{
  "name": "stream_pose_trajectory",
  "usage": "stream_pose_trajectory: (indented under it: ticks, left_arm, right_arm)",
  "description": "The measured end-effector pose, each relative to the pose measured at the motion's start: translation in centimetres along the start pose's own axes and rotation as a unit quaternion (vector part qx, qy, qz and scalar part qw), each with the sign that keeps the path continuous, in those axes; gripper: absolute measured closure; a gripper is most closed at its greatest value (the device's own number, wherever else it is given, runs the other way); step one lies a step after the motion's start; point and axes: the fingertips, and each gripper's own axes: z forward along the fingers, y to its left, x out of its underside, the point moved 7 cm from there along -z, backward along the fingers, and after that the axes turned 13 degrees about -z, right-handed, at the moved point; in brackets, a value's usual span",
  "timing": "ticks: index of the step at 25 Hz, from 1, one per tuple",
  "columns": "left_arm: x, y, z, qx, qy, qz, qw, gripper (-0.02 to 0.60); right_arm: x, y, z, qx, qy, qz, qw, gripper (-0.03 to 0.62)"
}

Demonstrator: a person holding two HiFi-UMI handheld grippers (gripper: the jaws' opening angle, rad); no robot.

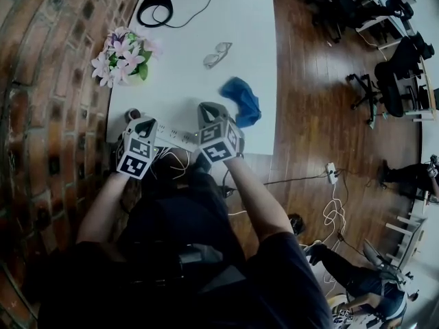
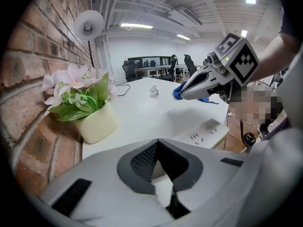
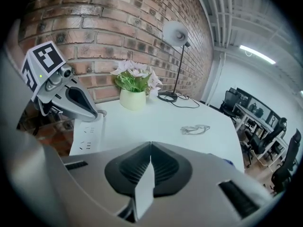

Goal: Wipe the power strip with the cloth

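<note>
A white power strip (image 1: pixel 177 138) lies along the near edge of the white table (image 1: pixel 254 33), between my two grippers. It also shows in the left gripper view (image 2: pixel 204 133) and the right gripper view (image 3: pixel 89 132). A crumpled blue cloth (image 1: pixel 241 100) lies on the table past my right gripper (image 1: pixel 208 108), apart from it. My left gripper (image 1: pixel 140 121) is over the strip's left end. In their own views the left gripper (image 2: pixel 158 144) and the right gripper (image 3: pixel 150 146) are both shut with nothing between the jaws.
A pot of pink flowers (image 1: pixel 123 55) stands at the table's left edge by the brick wall. Clear glasses (image 1: pixel 217 55) lie mid-table, and a lamp base with cable (image 1: pixel 155 9) sits at the far end. Office chairs (image 1: pixel 394 67) and a floor cable (image 1: pixel 333 177) are to the right.
</note>
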Motion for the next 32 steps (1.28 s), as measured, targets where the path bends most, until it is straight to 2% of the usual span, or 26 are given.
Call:
stream_pose_trajectory:
  ticks: [4,7,12,16,19,23,26,29,32]
  left_arm:
    - [0.9,0.1,0.0,-0.005,0.015,0.001,0.9999,0.584]
    - [1.2,-0.4,-0.1,-0.006,0.007,0.012,0.9999,0.583]
    - [1.6,-0.1,0.0,-0.008,0.011,0.003,0.9999,0.581]
    - [1.8,-0.2,-0.3,-0.004,-0.014,0.0,0.9999,0.574]
    - [2.1,-0.2,-0.2,-0.014,-0.01,0.006,0.9998,0.575]
    - [1.2,0.3,-0.7,-0.012,-0.029,-0.025,0.9992,0.58]
    - [0.8,0.3,-1.0,-0.011,-0.038,-0.023,0.999,0.58]
    - [0.7,0.4,-1.7,-0.019,-0.05,-0.024,0.9983,0.58]
    - [0.8,0.6,-2.6,-0.028,-0.061,-0.031,0.9973,0.58]
  right_arm:
    - [0.4,-0.1,-0.1,0.0,0.006,0.002,1.0,0.599]
    - [0.6,0.1,0.1,-0.004,0.007,0.001,1.0,0.599]
    - [0.4,0.4,0.4,-0.012,0.006,-0.005,1.0,0.599]
    - [0.2,0.6,0.4,-0.015,0.003,-0.005,1.0,0.599]
    - [0.1,0.7,0.3,-0.015,0.0,-0.005,1.0,0.599]
    - [0.0,0.7,-0.2,-0.011,-0.01,0.0,1.0,0.599]
    - [0.3,0.7,-0.4,-0.009,-0.008,0.005,1.0,0.599]
    - [0.1,1.1,-0.8,-0.027,-0.025,0.012,0.999,0.599]
    - [-0.3,1.9,-1.4,-0.073,-0.048,0.016,0.996,0.563]
